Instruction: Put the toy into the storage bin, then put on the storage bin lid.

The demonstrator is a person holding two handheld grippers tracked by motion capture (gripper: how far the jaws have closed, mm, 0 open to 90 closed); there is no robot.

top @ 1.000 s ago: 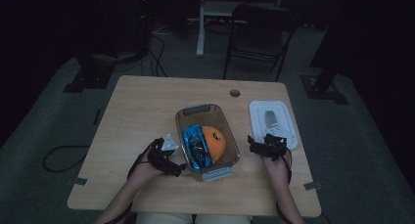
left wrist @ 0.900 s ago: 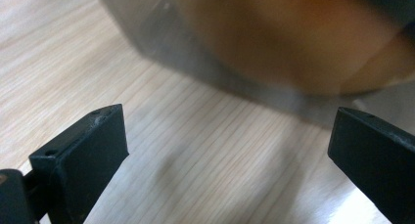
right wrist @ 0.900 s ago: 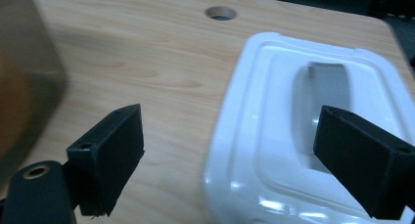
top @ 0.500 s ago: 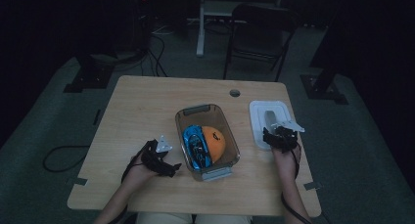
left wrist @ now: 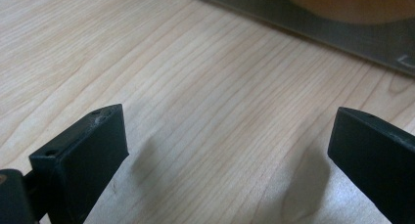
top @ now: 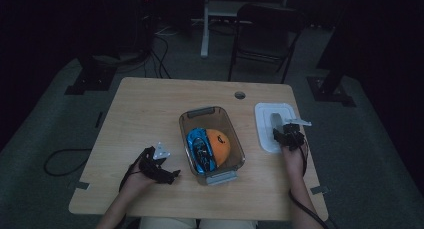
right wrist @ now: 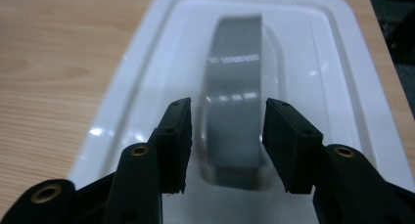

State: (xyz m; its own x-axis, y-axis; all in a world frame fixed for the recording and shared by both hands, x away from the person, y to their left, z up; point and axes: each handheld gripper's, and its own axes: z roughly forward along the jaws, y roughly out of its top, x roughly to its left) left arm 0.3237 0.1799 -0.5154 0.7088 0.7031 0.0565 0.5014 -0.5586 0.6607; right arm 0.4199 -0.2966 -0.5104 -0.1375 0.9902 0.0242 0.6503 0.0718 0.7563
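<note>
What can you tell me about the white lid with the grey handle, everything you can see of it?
The white lid is a glossy, rounded-corner rectangle that looks like plastic, with a raised rim and a grey arched handle along its middle. It lies flat on the wooden table, apart from and right of the clear bin. The right gripper has been closing; its fingers flank the handle with narrow gaps still showing.

Lid (top: 274,126) on the table (top: 150,114), right of the bin (top: 235,136) with ball (top: 220,145) and toy car (top: 200,149) inside
</note>
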